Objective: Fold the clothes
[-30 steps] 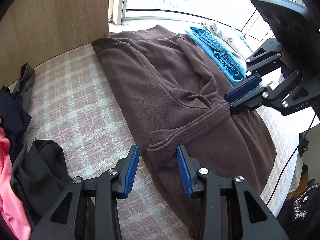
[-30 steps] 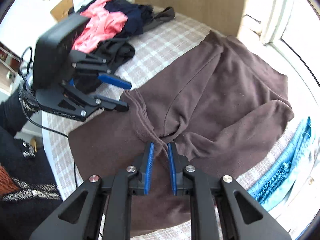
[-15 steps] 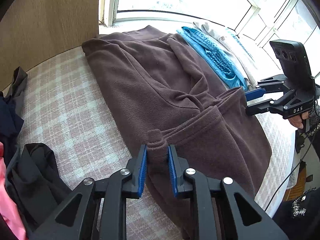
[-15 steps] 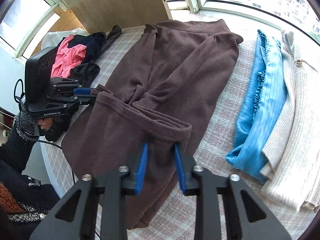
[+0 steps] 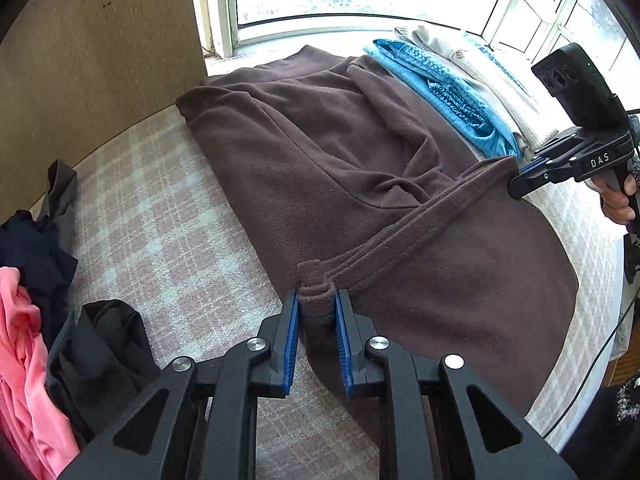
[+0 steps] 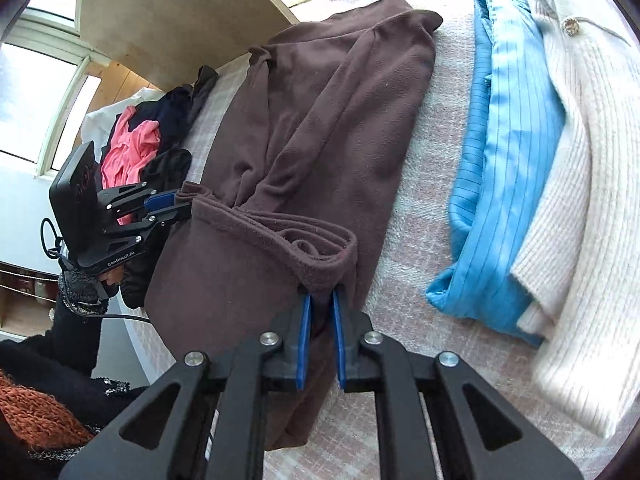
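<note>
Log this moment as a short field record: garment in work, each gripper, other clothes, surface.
garment: brown fleece, spread out, its near hem lifted and stretched between both grippers
left gripper: shut on one end of the hem
right gripper: shut on the other end of the hem
folded items: blue top and white cardigan, lying side by side beyond the fleece
unfolded pile: pink, black and navy clothes
surface: checked cover
</note>
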### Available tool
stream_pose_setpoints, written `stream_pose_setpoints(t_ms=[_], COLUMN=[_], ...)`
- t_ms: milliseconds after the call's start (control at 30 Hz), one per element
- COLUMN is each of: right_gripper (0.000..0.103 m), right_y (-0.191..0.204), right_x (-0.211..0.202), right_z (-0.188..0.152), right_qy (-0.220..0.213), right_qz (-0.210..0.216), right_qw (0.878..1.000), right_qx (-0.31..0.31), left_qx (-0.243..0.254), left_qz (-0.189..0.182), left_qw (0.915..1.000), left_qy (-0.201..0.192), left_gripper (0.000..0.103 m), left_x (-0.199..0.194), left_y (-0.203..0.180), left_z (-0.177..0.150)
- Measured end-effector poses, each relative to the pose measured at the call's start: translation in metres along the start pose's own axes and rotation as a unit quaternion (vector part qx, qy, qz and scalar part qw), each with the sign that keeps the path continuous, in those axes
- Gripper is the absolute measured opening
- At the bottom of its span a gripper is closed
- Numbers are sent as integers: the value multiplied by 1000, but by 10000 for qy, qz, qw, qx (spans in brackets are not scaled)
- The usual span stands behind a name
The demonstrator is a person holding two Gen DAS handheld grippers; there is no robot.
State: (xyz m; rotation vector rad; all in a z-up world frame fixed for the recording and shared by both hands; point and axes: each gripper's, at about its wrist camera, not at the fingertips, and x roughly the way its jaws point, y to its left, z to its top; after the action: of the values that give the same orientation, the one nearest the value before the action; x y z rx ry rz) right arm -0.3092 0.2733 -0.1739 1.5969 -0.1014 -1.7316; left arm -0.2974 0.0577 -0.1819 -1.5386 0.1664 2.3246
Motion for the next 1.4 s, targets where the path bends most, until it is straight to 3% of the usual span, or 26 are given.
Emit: stream_pose_setpoints(t_ms=[133,233,300,367,433,500,600,667,733,867,1033,1133,1233,1267,1400], right_gripper=[22,22,22,22,22,18,22,36,45,45,45,44,32,25,20], right_y=[17,32,39,42,35,26,20,25,29,39,50,47,46,47,49], right_x=[-31,-43,-37,-13,20,21,-4,-9,-14,-18,0,5,-1,-4,-14], right_z=[-2,-6,-6,0,0,-5,-28,-50,-73,-110,-111,-110,-113,-114,-118], right_qy=[-533,-853,-796,-625,-205,-251,-506,-565,-625,-719,-683,-684,-780,-827,-922], right_qz=[-401,-624,-278,-264,-907,-921,-712,-609,-505,-318,-490,-351,-197,-155,-33], right_qw=[9974,9927,9938,9950,9932,9941,9962,9965,9967,9968,9962,9967,9964,9961,9953], right_qx=[-276,-579,-728,-737,-707,-509,-68,10,88,131,-226,-268,-265,-271,-294], left_qx=[-169,-263,-130,-37,-55,-267,-616,-829,-967,-1073,-1165,-1086,-1080,-1069,-929], left_qz=[159,7,-332,-678,-550,-393,-254,-389,-777,-1237,-1266,-1244,-1421,-1461,-1452], left_qw=[9992,9976,9964,9956,9981,9988,9970,9946,9914,9863,9848,9859,9834,9828,9841], left_qy=[-333,-640,-766,-651,-281,-113,-385,-490,-426,-197,-232,-270,-341,-371,-439], left_gripper=[30,30,28,33,32,30,32,36,42,42,44,44,29,27,21], left_x=[-31,-54,-59,-43,-13,1,-32,-54,-60,-54,-42,-38,-39,-41,-46], left_y=[13,19,12,3,-1,2,12,15,8,-16,-27,-30,-31,-31,-35], left_z=[-8,-12,-13,-11,-11,-16,-32,-52,-74,-106,-109,-107,-108,-109,-113])
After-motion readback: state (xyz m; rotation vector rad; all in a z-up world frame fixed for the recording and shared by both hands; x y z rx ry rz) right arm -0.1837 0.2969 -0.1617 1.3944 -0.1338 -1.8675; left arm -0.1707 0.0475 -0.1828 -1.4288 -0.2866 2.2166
